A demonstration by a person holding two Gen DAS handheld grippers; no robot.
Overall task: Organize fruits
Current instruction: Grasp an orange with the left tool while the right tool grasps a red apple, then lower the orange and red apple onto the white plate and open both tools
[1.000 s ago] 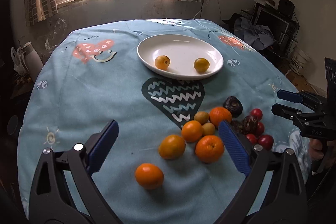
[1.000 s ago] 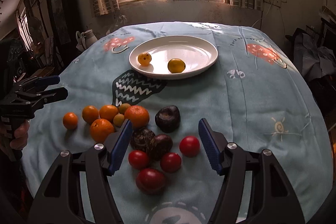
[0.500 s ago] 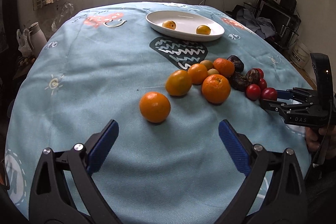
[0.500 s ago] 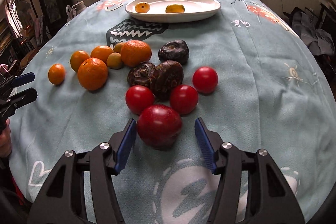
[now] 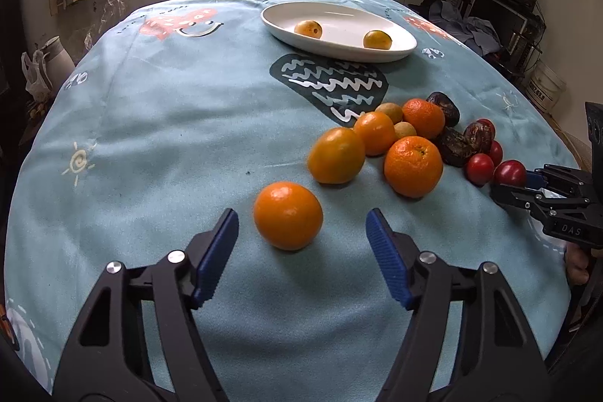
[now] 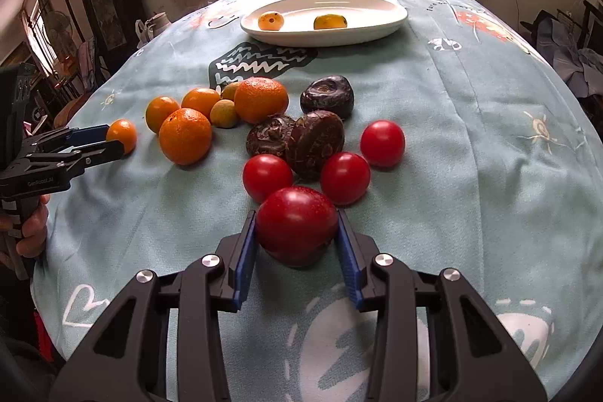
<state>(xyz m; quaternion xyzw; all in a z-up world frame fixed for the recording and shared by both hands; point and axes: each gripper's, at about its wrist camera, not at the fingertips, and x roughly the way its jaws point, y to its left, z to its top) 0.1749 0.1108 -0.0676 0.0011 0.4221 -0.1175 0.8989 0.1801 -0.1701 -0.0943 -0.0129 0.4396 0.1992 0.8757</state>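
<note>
A lone orange (image 5: 288,215) lies on the blue tablecloth between the pads of my left gripper (image 5: 301,213). Its jaws are closing, with a gap still showing on each side of the orange. The right gripper (image 6: 296,215) is closing too, and both blue pads touch the sides of a large red fruit (image 6: 297,225) that rests on the cloth. Behind it lie three smaller red fruits (image 6: 345,178), three dark wrinkled fruits (image 6: 314,144) and several oranges (image 6: 184,140). A white oval plate (image 5: 339,51) at the far side holds two small yellow fruits (image 5: 377,39).
The round table's cloth (image 5: 169,123) drops away at the near and side edges. A hand (image 6: 34,232) holds the left gripper's handle at the left edge of the right wrist view. Furniture and clutter (image 5: 497,14) stand around the table; a window is behind.
Both grippers have sunk toward the table. The left jaws have narrowed around the lone orange. The right jaws have drawn in until their pads meet the large red fruit.
</note>
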